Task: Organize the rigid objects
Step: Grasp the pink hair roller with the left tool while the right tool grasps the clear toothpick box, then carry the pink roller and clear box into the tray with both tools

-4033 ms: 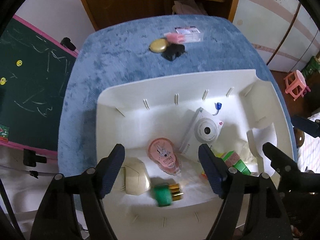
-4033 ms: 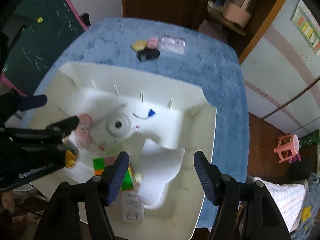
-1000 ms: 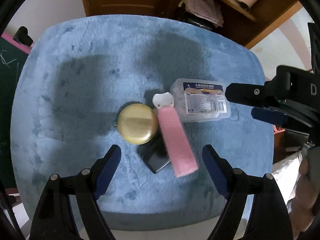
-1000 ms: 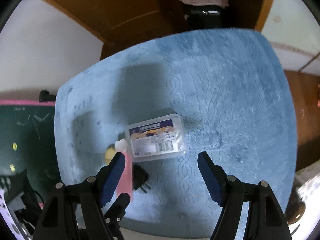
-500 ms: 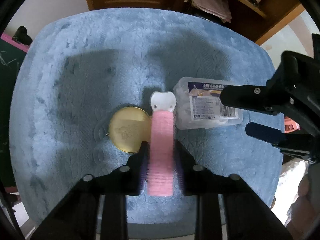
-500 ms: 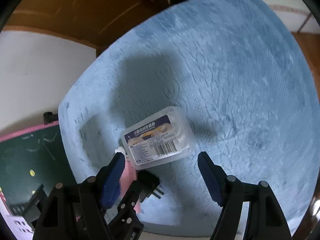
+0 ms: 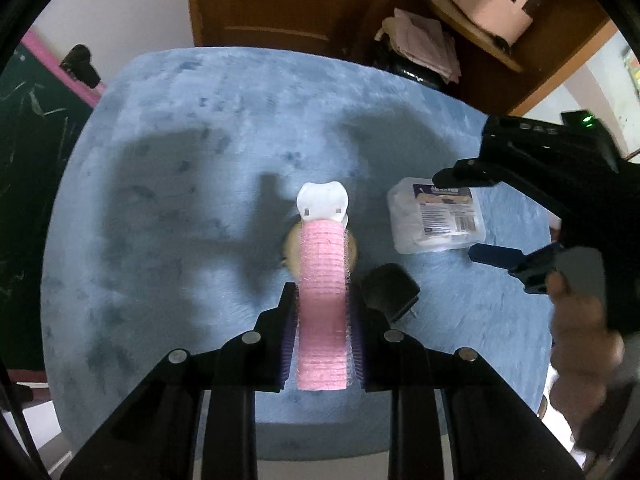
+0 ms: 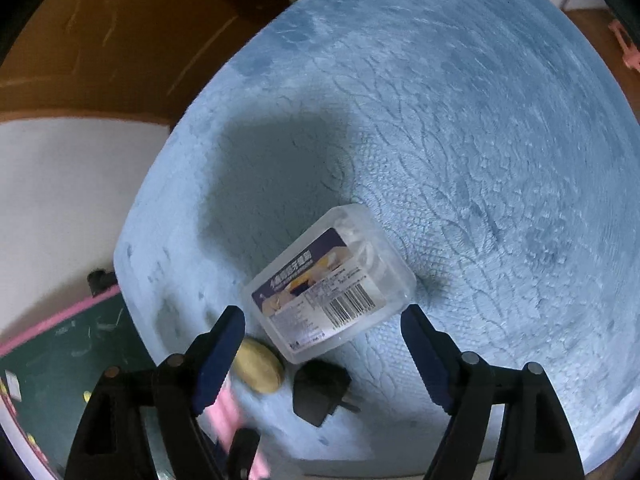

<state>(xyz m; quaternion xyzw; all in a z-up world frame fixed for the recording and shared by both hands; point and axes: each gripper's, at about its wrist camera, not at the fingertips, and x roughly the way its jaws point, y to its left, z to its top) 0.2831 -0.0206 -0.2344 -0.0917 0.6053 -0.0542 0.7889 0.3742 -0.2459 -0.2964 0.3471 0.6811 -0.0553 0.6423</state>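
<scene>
Pink roller gripped on the left, clear box framed on the right.

The pink hair roller (image 7: 323,304) with its white clip end sits clamped between the left gripper (image 7: 322,334) pads, held above the blue plush tabletop (image 7: 168,184). Beneath it lies the gold round tin (image 8: 258,365), with the black plug adapter (image 8: 319,390) just beside. The clear plastic box (image 8: 332,282) rests flat on the cloth, and the right gripper (image 8: 323,354) hangs over its near end, jaws opening, pads not touching it.
</scene>
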